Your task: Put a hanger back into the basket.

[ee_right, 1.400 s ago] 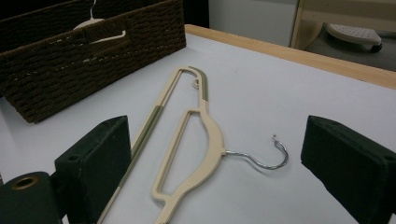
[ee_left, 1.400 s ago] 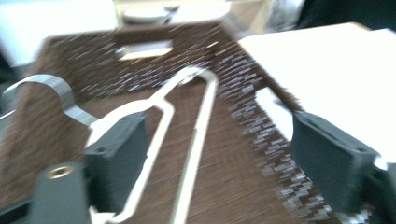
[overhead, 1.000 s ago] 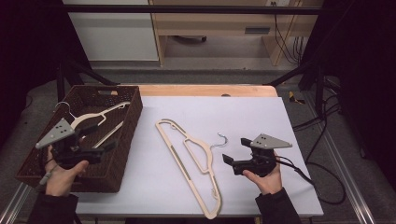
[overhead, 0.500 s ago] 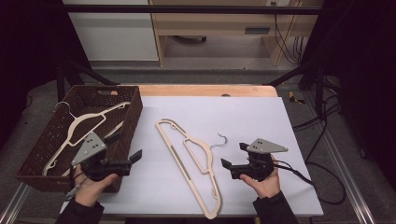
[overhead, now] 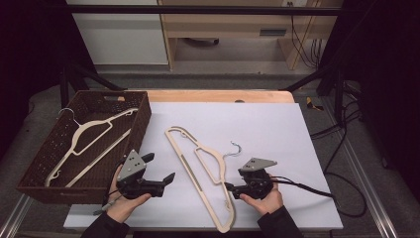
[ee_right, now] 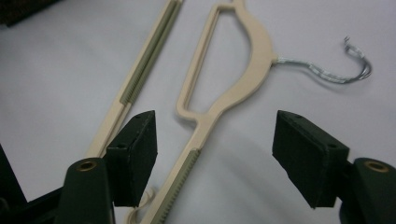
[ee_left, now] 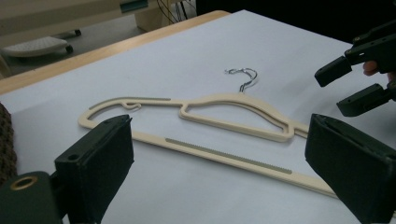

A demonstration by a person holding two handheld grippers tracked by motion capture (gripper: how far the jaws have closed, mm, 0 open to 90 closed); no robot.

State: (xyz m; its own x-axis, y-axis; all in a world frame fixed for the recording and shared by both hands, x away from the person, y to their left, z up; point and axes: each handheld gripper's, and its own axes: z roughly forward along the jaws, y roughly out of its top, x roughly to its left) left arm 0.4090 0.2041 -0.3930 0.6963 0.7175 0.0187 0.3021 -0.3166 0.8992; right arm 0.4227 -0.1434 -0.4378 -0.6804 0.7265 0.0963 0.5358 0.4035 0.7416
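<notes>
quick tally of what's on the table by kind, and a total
cream plastic hangers with metal hooks: 2 (one on the white tabletop, one in the basket)
dark brown woven basket: 1
black hand-held claws: 2 (left, right)
total: 5

No text, label, brand, number or sign can be read in any of the views. A pale rectangular plate on the front of the wooden furniture [overhead: 273,32] behind the table may carry print, but it is too small and blurred to tell.
</notes>
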